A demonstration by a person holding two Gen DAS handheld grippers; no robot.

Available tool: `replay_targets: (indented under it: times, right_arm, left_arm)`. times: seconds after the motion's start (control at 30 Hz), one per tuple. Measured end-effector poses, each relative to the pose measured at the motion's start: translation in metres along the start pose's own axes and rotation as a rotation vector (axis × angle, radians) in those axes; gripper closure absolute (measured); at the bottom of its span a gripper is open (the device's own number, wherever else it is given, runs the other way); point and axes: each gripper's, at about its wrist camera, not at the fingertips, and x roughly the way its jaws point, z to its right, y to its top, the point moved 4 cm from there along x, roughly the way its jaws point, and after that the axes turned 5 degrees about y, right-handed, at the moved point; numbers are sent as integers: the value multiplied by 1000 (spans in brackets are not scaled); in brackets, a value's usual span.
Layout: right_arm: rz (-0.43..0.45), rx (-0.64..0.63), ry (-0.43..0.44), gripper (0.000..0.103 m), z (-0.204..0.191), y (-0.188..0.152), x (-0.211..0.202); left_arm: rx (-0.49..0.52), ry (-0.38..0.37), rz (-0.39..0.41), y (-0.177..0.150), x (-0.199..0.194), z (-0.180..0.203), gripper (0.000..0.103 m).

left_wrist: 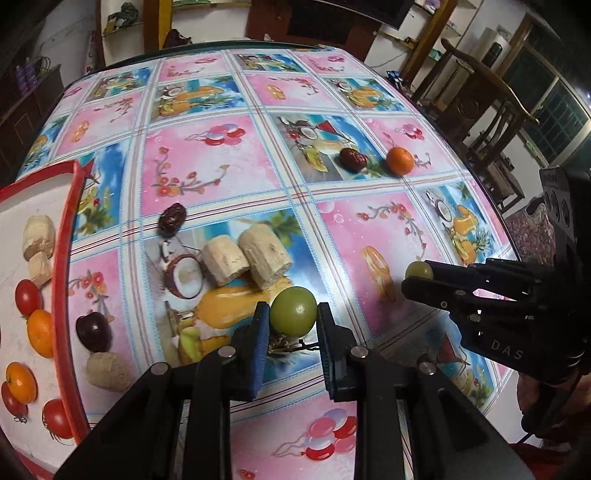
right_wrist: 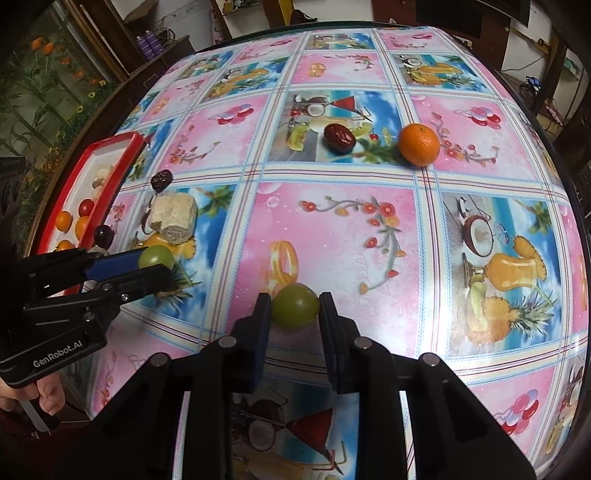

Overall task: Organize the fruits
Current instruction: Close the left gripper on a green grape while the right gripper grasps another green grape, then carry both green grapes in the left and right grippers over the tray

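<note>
Here a fruit-print tablecloth (left_wrist: 236, 155) covers the table, shelves (left_wrist: 436, 22) behind.

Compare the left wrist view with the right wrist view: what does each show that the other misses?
Only the left wrist view shows the tomatoes low in the red tray and two separate banana pieces on the table. Only the right wrist view shows the hand holding the left gripper. Both show each gripper shut on a green grape, plus the orange and dates on the tablecloth.

Banana chunks (left_wrist: 245, 260) before tray (left_wrist: 66, 236)
</note>
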Motion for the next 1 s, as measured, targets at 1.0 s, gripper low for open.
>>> replay_targets:
  times: [1.0]
  right_arm:
    - [-28,-189,101,75,-84,27,17]
  left_arm:
    - [-368,162,105,-35,-64,-145,79]
